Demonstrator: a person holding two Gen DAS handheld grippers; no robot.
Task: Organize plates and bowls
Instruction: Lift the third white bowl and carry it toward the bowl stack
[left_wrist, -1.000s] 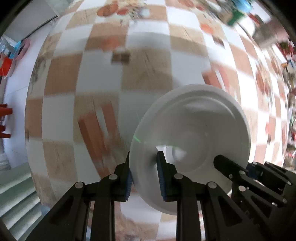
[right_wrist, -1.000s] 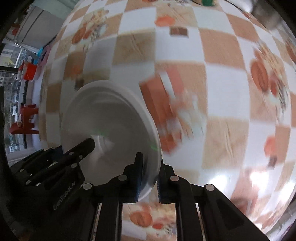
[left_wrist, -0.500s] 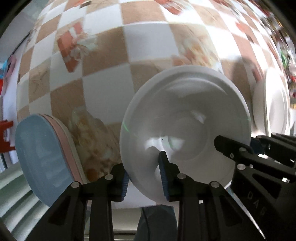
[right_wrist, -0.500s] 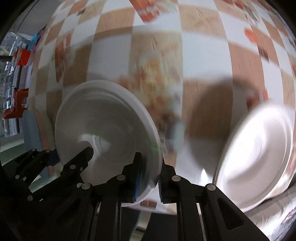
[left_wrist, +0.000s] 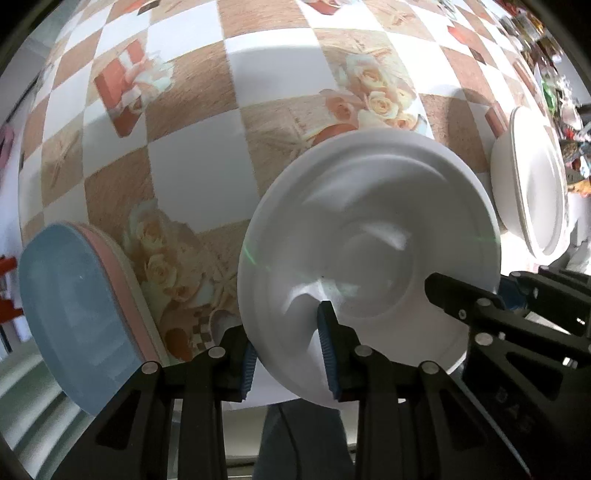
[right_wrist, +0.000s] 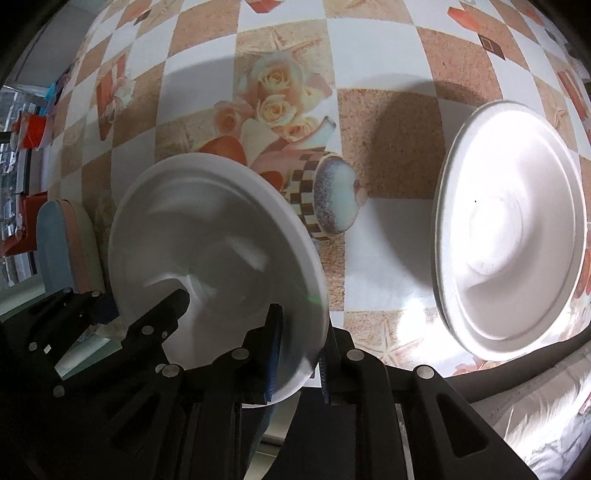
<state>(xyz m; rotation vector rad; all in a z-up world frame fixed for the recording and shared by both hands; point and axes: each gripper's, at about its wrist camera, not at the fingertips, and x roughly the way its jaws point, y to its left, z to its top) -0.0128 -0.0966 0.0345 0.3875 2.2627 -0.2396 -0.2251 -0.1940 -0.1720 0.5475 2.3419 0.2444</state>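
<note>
From the left wrist, the left tool (left_wrist: 288, 350) has just been opening slightly, the white bowl's (left_wrist: 369, 236) rim between its jaws, above the checkered table (left_wrist: 192, 155). From the right wrist, the right tool (right_wrist: 299, 354) pinches the bowl's opposite rim, white plates (right_wrist: 509, 229) stacked well to the right.
</note>
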